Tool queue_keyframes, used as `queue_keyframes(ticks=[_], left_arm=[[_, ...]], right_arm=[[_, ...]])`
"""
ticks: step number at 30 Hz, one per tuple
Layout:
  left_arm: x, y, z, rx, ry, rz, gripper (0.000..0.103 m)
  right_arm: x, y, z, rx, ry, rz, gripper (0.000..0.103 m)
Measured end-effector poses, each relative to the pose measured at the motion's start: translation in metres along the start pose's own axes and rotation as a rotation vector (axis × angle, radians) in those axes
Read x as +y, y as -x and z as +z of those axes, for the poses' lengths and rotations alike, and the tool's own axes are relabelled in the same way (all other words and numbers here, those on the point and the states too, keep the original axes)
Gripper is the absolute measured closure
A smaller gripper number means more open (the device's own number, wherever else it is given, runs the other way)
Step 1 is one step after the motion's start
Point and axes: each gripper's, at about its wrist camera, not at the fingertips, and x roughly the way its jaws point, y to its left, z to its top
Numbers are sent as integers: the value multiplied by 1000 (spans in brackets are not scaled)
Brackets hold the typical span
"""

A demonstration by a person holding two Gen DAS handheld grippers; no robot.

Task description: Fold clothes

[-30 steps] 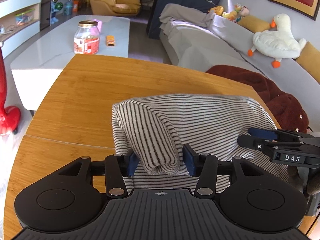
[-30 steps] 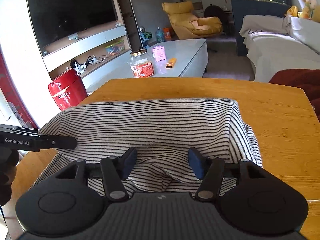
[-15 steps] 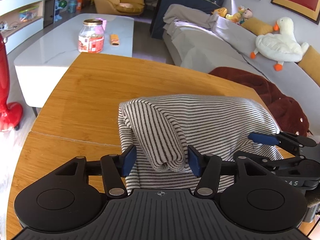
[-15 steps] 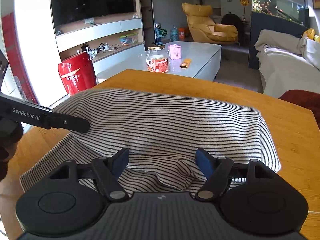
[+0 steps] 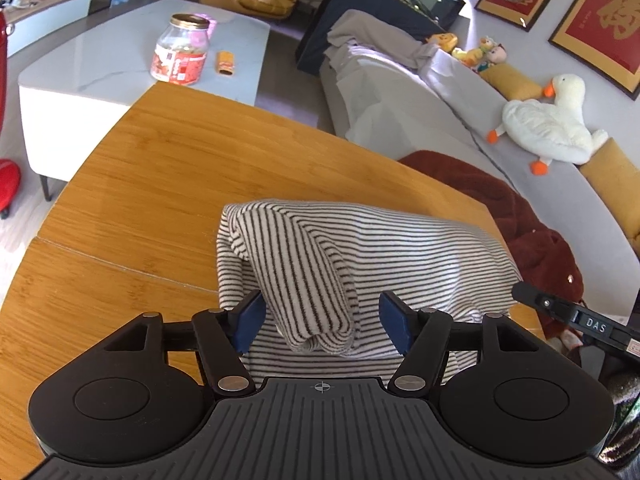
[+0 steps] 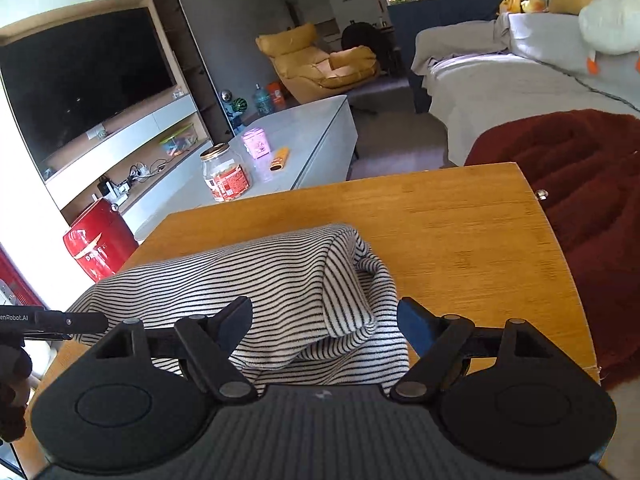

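A black-and-white striped garment [image 5: 400,248] lies folded in a thick band on the wooden table [image 5: 160,180]. My left gripper [image 5: 322,322] straddles a rolled fold at the garment's left end. Its jaws are opening, and a gap shows beside each blue pad. My right gripper [image 6: 326,322] straddles the fold at the right end of the striped garment [image 6: 240,272]. Its jaws are also opening and stand off the cloth. One finger of the right gripper [image 5: 560,312] shows at the right edge of the left wrist view. A finger of the left gripper [image 6: 60,322] shows at the left of the right wrist view.
Bare wood of the table [image 6: 460,232] stretches beyond the garment. A dark red blanket [image 6: 580,184] lies off the table's right side, against a grey sofa [image 5: 420,100]. Farther back stands a white coffee table [image 5: 100,60] with a jar [image 5: 180,54], and a red mini fridge [image 6: 96,244] sits at the left.
Both grippers' jaws have widened and come off the folds they pinched. The right gripper has shifted right toward the garment's end, drawing back to the edge of the left wrist view.
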Motion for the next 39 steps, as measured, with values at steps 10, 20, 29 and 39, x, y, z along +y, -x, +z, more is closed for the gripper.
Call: queue_keyframes(ticks=[10,20,29,39], left_arm=[[-3,-6,2,13,-6,13,35],[-7,-14,2,27,-12,2,38],[-14,-10,6,-3,-11,-25,72],[-36,38,-4,-65,-71,-47,73]], right_arm=[[24,-34,-1,32,102,3,23],[25,-41,-4,48,109,-4,44],[41,-23,10,-7,168,22,77],[58,33,15,-93,226,43,78]])
